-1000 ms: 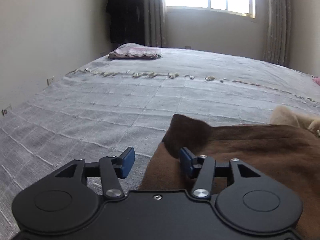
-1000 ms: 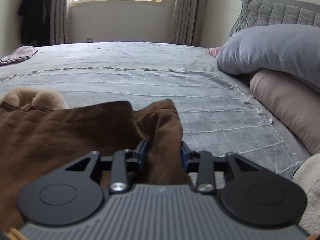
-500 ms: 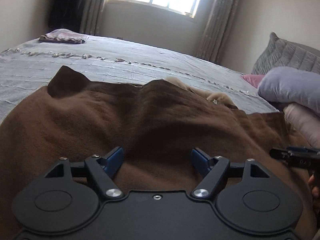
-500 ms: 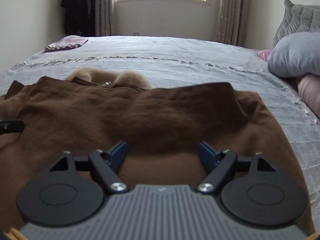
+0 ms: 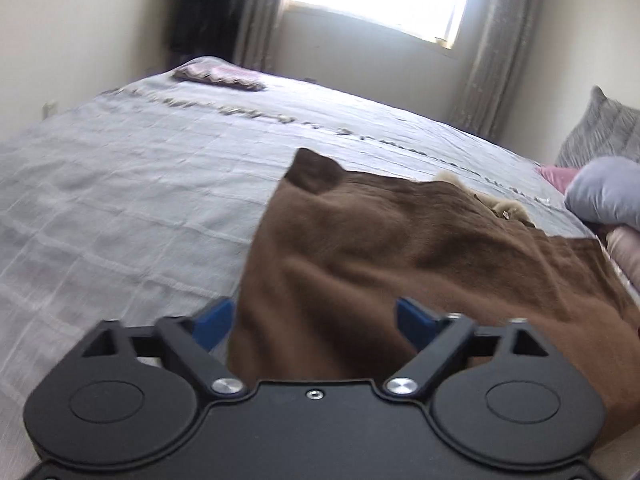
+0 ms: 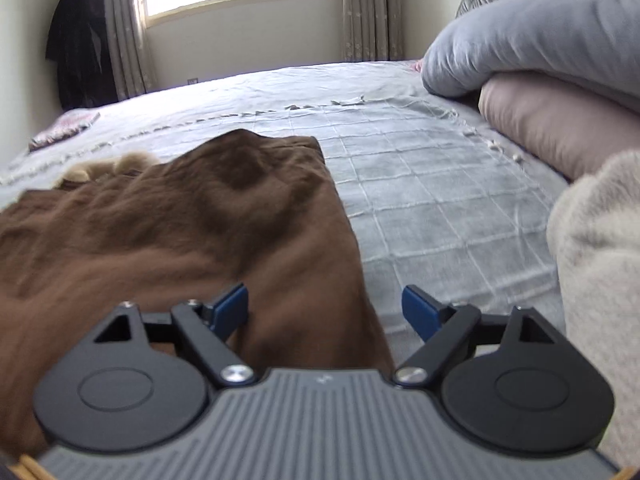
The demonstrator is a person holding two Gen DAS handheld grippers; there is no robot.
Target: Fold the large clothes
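A large brown garment (image 5: 400,264) with a tan fur collar (image 5: 500,204) lies spread on the grey bed (image 5: 120,200). My left gripper (image 5: 314,322) is open over the garment's near left edge, holding nothing. In the right wrist view the garment (image 6: 160,232) fills the left half, with the fur collar (image 6: 116,164) at its far side. My right gripper (image 6: 326,310) is open over the garment's near right edge, its right finger above bare bedspread (image 6: 440,200).
Grey and pink pillows (image 6: 540,60) are stacked at the right, and a cream fleece item (image 6: 600,260) lies near right. A small folded patterned cloth (image 5: 220,76) sits at the bed's far left corner. A dark coat (image 6: 80,40) hangs by the window curtains.
My right gripper let go of the brown fold it was shut on and opened wide. Both grippers swung toward the garment's middle, then back out to its near left and right edges.
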